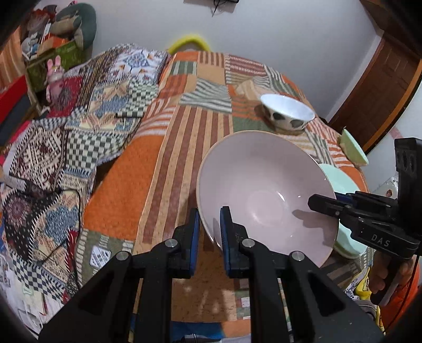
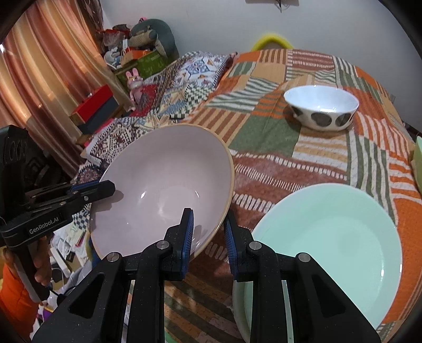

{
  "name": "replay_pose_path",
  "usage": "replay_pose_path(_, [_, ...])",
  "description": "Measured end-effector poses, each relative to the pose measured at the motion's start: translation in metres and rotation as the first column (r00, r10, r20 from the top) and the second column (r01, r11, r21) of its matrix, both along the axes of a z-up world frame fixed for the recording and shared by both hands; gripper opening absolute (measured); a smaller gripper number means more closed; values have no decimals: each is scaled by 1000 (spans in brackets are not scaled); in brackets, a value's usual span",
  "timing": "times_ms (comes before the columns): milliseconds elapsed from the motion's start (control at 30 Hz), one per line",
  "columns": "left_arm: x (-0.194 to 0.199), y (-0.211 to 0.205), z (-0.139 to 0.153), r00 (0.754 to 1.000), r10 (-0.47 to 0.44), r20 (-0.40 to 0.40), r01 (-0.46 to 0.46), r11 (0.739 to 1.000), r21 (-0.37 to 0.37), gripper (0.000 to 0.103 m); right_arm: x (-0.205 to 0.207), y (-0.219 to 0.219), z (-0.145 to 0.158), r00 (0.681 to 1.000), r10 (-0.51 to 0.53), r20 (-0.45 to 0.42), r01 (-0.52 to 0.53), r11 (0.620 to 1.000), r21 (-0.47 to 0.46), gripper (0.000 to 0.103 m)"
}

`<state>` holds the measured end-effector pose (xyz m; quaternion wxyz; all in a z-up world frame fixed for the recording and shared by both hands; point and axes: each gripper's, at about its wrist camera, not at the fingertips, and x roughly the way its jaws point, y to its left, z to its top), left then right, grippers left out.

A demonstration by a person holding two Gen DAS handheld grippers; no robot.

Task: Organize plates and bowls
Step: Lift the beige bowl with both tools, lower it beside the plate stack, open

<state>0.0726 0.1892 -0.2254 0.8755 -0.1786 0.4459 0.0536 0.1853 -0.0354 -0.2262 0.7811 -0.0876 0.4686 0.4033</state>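
While both my claws grip it, the pink bowl [image 1: 266, 195] hangs tilted above the quilt [image 1: 168, 168]. My left claw [image 1: 209, 232] is nearly closed, pinching the rim on the bowl's left side, one pad inside and one outside. My right claw [image 2: 208, 232] pinches the opposite rim the same way. Just beside the bowl on its right lies a mint plate [image 2: 335, 248], flat on the quilt. Farther back stands a white bowl with dark spots [image 2: 320, 106]. The patchwork quilt covers a bed against a pale wall [image 2: 211, 23]; curtains [image 2: 44, 79] hang at left.
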Motion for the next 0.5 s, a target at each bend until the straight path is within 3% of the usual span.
replay_pose_path(267, [-1, 8, -25, 998, 24, -54, -25, 999, -26, 14, -1, 10, -14, 999, 17, -29, -18, 999, -45, 21])
replay_pose_path(500, [-1, 6, -31, 998, 25, -50, -25, 1000, -11, 14, 2, 11, -17, 999, 15, -38, -17, 999, -48, 21])
